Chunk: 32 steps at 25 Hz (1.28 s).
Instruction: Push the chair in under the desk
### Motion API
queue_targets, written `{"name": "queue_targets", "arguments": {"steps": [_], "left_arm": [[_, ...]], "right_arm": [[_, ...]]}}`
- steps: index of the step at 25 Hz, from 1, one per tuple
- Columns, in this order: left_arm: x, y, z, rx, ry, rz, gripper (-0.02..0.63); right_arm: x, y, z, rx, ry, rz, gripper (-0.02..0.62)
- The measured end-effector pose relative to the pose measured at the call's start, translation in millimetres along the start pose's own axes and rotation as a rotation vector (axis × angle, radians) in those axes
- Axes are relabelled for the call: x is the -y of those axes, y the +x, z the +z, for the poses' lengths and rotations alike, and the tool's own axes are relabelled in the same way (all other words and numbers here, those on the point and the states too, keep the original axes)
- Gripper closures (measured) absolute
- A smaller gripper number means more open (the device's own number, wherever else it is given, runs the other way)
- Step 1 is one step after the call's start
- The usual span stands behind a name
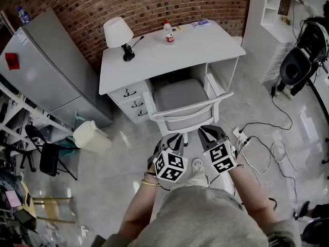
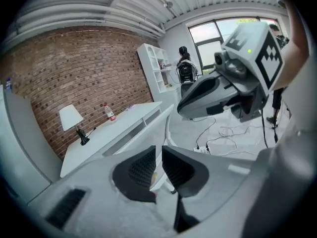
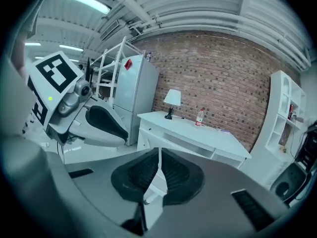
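The white chair (image 1: 189,110) with its grey seat (image 1: 179,94) stands partly inside the knee space of the white desk (image 1: 154,58), its backrest toward me. Both grippers hang just behind the backrest, close to my body and clear of it. In the head view my left gripper (image 1: 172,138) is left of my right gripper (image 1: 212,133). The left gripper's (image 2: 158,155) pads stand almost together with only a thin slit and nothing between them. The right gripper's (image 3: 158,163) pads meet at the tips, empty. The desk (image 3: 198,133) lies ahead of both.
On the desk stand a white lamp (image 1: 118,32) and a bottle (image 1: 168,32); drawers (image 1: 131,99) sit on its left. A grey fridge (image 1: 46,66) and pale bin (image 1: 91,136) are at left. A power strip with cables (image 1: 240,135) lies right of the chair, near a white shelf (image 1: 277,19).
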<state>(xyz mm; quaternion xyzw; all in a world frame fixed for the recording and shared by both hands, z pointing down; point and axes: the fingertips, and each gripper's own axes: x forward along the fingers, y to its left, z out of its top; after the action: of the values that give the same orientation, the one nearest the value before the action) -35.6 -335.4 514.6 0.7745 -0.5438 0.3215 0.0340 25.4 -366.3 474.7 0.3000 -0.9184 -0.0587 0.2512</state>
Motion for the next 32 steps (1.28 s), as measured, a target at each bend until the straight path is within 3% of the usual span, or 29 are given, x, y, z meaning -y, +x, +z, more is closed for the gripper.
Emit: {"name": "queue_targets", "arguments": {"steps": [5, 16, 32], "left_arm": [[5.0, -21.1, 1.4, 0.063, -0.116, 0.02, 0.58], [22.9, -57.1, 10.6, 0.166, -0.261, -0.023, 0.595], [33.5, -88.2, 13.1, 0.243, -0.416, -0.04, 0.595]], "right_arm": [[-10.0, -16.8, 3.7, 0.042, 0.126, -0.004, 0.58], [-31.2, -47.3, 14.0, 0.143, 0.276, -0.005, 0.586], [-43.9, -75.4, 12.5, 0.177, 0.344, -0.016, 0.588]]}}
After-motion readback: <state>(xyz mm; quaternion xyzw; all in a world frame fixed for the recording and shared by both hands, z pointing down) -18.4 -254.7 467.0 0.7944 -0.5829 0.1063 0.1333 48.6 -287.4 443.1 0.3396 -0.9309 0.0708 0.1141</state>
